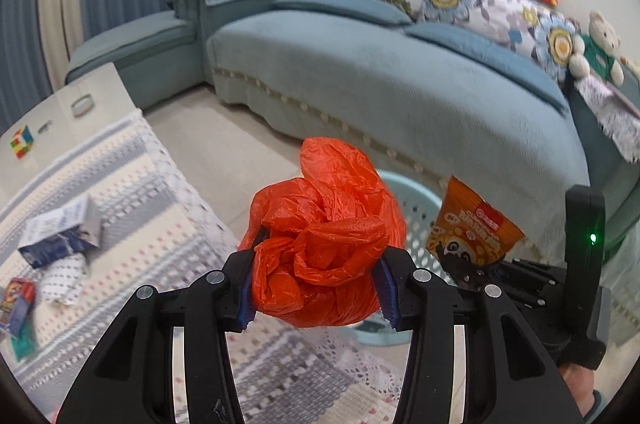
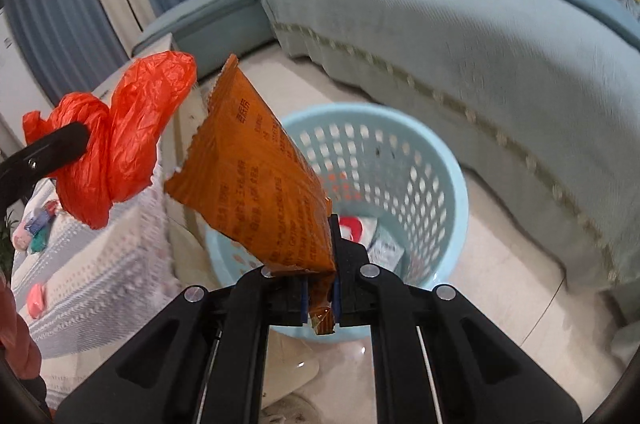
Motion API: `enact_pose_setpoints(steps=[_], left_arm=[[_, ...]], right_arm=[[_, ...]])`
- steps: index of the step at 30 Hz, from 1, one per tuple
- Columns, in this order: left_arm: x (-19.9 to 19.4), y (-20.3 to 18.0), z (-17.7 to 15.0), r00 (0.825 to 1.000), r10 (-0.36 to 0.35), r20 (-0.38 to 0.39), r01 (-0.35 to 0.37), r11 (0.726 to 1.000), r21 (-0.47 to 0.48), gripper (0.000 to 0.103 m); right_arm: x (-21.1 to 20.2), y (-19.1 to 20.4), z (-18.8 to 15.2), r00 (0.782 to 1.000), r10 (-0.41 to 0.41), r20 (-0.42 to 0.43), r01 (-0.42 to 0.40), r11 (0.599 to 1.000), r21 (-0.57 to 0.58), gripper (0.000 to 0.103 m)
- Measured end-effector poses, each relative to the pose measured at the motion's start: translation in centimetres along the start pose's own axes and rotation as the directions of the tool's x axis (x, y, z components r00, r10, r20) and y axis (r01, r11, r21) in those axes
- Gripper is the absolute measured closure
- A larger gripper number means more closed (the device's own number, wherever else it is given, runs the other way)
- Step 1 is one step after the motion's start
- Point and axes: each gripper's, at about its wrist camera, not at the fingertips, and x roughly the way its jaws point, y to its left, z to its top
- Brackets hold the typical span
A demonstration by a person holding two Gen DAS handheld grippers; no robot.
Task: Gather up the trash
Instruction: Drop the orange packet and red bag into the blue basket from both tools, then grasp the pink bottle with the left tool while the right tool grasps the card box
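Note:
My left gripper is shut on a crumpled orange plastic bag, its blue pads pressing both sides; the same plastic bag shows at the left of the right wrist view. My right gripper is shut on the lower corner of an orange snack packet, which stands up over the light blue perforated trash basket. Some wrappers lie inside that basket. In the left wrist view the snack packet hangs to the right, and the trash basket is mostly hidden behind the bag.
A low table with a striped knitted cloth holds several small packets and boxes and a colour cube. A teal sofa with cushions and plush toys runs behind the basket. Pale tiled floor surrounds the basket.

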Motion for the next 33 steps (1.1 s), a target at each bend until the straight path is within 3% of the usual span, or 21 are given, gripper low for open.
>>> enact_pose_setpoints(steps=[6,14,19,26,33], left_arm=[[2.2,-0.4,-1.3,0.998,-0.01,-0.067,0.011,1.0,0.018,0.051],[1.0,-0.2,-1.1,0.999,-0.019,-0.046,0.019,1.0,-0.002,0.037],[-0.1,0.4,-0.9,0.999,-0.041,-0.026,0.041,0.999,-0.019,0.033],[-3.4,1.4,-0.5,0.999,-0.032,0.015,0.032,0.999,-0.037,0.033],[-10.9,5.9,-1.7,0.994,0.063,0.086,-0.053,0.993,-0.104,0.033]], right_arm=[[1.8,-0.5,-0.8,0.998,0.014,-0.065,-0.012,0.999,0.044,0.095],[1.2,-1.5,-0.4,0.998,0.027,-0.049,-0.023,0.996,0.088,0.073],[0.5,-0.9,-0.4,0.999,0.028,-0.04,-0.025,0.997,0.07,0.068],[-1.6,2.2,0.1,0.999,0.048,-0.012,-0.048,0.999,0.006,0.062],[-5.3,9.6,1.2,0.988,0.145,0.057,-0.135,0.979,-0.155,0.053]])
